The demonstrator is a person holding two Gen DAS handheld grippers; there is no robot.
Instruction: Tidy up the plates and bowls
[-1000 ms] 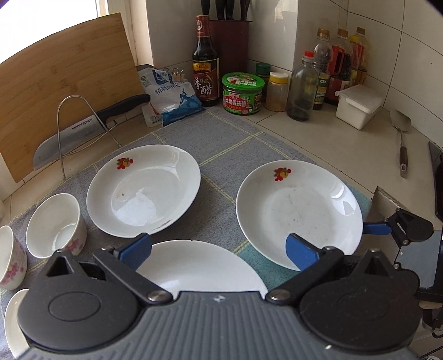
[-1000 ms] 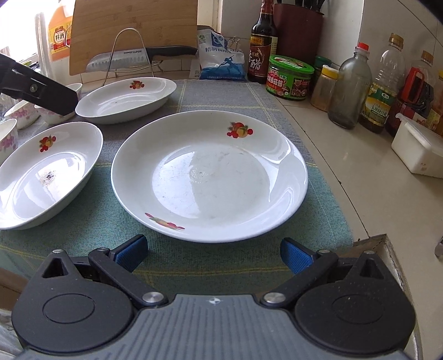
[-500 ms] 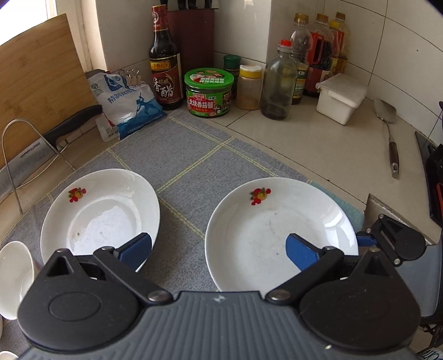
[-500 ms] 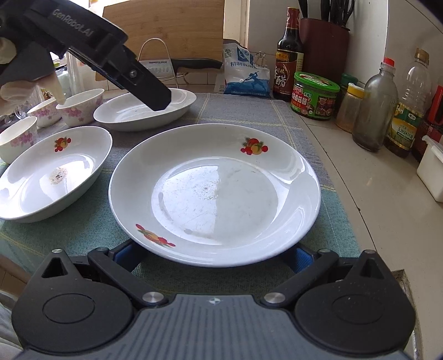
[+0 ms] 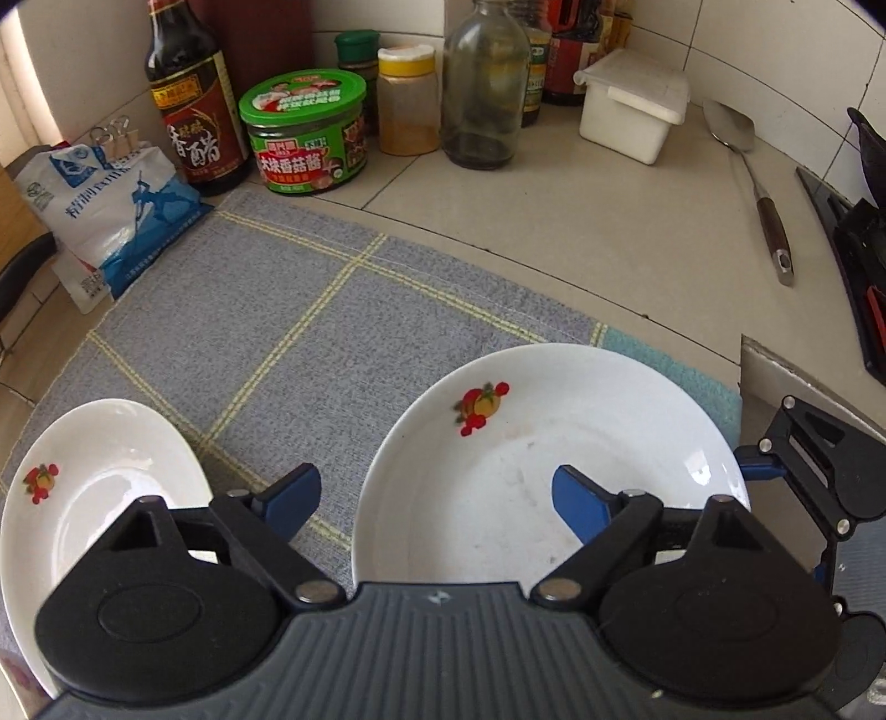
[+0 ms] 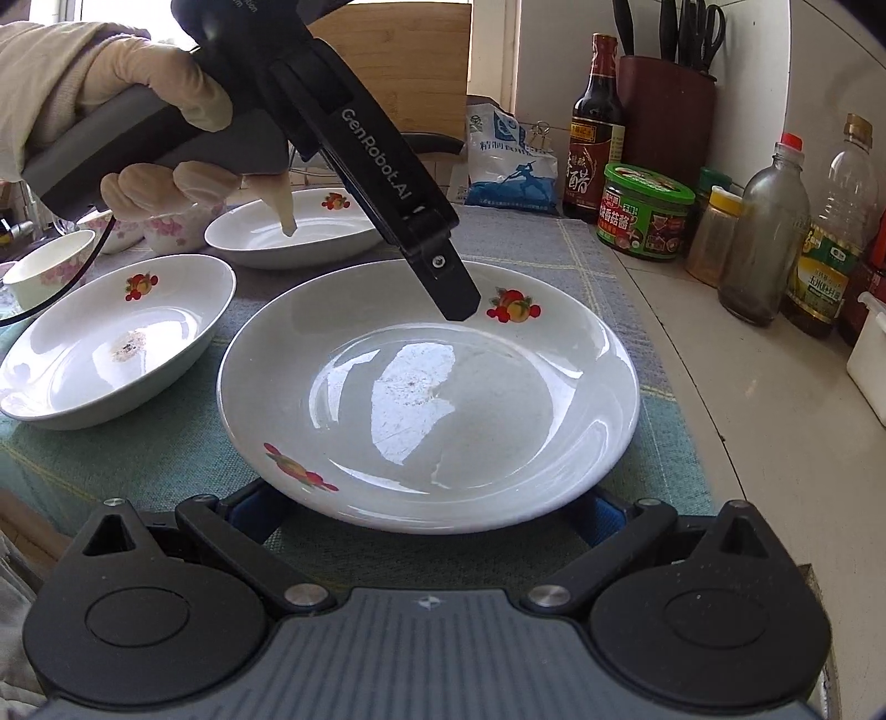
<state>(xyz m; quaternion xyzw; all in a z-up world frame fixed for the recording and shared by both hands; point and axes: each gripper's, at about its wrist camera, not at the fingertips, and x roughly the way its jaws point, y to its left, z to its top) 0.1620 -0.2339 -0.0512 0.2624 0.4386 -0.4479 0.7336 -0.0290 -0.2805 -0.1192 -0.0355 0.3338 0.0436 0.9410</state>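
A pale stone counter (image 5: 598, 232) runs into a corner of white tiled wall (image 5: 775, 50). Daylight glares through a window (image 6: 127, 11) at the far left, throwing bright sheen across the surfaces. A grey checked cloth (image 5: 310, 310) with yellow lines covers much of the counter. Against the wall stand a dark vinegar bottle (image 5: 191, 105), a green-lidded jar (image 5: 304, 130), a yellow-capped jar (image 5: 407, 99), a glass bottle (image 5: 482, 83) and a white lidded box (image 5: 631, 105). A bamboo cutting board (image 6: 404, 61) leans by the window, a knife block (image 6: 667, 111) sits in the corner.

White plates (image 6: 426, 387) bear red-and-orange fruit prints; the cloth (image 5: 310, 310) is grey with yellow checks.
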